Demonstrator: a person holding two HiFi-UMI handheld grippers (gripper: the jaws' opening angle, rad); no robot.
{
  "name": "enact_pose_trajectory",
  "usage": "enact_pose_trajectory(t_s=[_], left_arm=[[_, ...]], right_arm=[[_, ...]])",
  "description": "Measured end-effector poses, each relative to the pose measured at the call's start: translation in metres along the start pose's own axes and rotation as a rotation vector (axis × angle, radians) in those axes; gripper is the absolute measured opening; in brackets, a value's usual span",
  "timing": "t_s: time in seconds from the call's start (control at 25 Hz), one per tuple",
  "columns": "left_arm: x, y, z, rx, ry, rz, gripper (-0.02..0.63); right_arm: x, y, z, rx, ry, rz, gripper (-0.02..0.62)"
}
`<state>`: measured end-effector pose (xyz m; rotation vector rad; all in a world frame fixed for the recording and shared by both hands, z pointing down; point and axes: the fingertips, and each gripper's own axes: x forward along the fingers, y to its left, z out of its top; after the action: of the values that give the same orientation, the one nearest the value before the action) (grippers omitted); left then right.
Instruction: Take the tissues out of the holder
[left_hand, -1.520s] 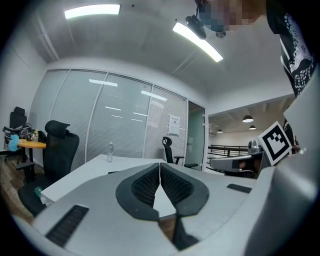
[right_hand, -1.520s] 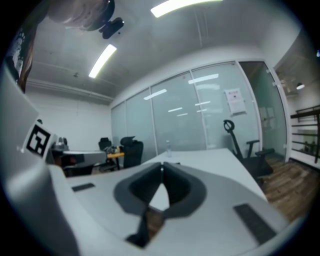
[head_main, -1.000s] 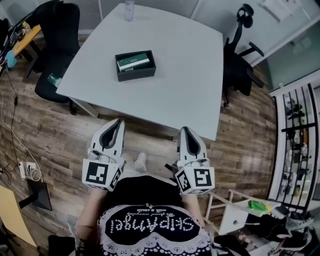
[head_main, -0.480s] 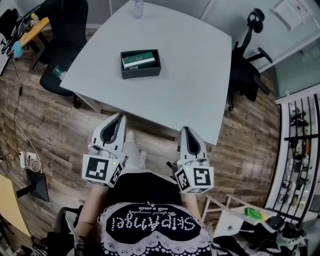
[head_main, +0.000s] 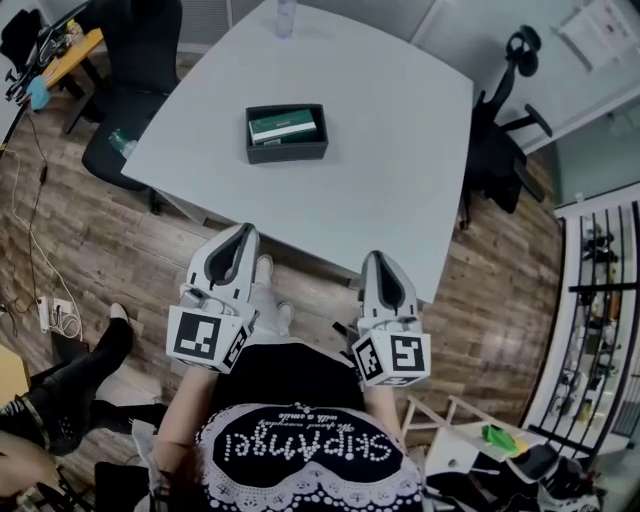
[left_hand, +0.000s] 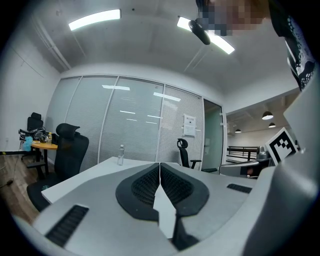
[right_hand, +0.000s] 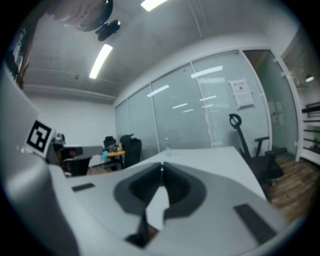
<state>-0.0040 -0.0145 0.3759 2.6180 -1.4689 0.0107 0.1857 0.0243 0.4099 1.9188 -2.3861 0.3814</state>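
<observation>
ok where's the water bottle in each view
Head view: the bottle is at the top edge, left of centre, on the far side of the white table.
Left gripper view: the bottle is small, left of centre, standing on the table's far end.
Right gripper view: the bottle is tiny, near centre, on the far end of the table.
Shared landmark: the white table.

The left gripper was held out in front of the torso and pointed forward, its jaws pressed together with nothing between them. The right gripper was alongside it, well apart and roughly parallel, its jaws likewise closed and empty. The left marker cube and right marker cube sat nearest the body. The left forearm ran back beside the chest.
</observation>
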Motion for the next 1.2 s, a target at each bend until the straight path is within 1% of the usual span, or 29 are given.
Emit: enact_pose_trajectory(t_s=[0.28, 0.6, 0.88, 1.2], left_arm=[[0.023, 0.029, 0.001, -0.003, 0.017, 0.009, 0.035], [0.064, 0.077, 0.009, -0.014, 0.017, -0.018, 0.035], [0.098, 0.12, 0.015, -0.02, 0.02, -0.054, 0.035], [0.127, 0.147, 0.01, -0.021, 0.042, -0.105, 0.035]], right_arm=[[0.037, 0.008, 0.006, -0.007, 0.025, 0.018, 0.035], [0.094, 0.02, 0.019, -0.025, 0.035, 0.001, 0.035], [0.143, 0.033, 0.029, -0.025, 0.033, -0.026, 0.035], [0.173, 0.031, 0.025, -0.007, 0.049, -0.082, 0.035]])
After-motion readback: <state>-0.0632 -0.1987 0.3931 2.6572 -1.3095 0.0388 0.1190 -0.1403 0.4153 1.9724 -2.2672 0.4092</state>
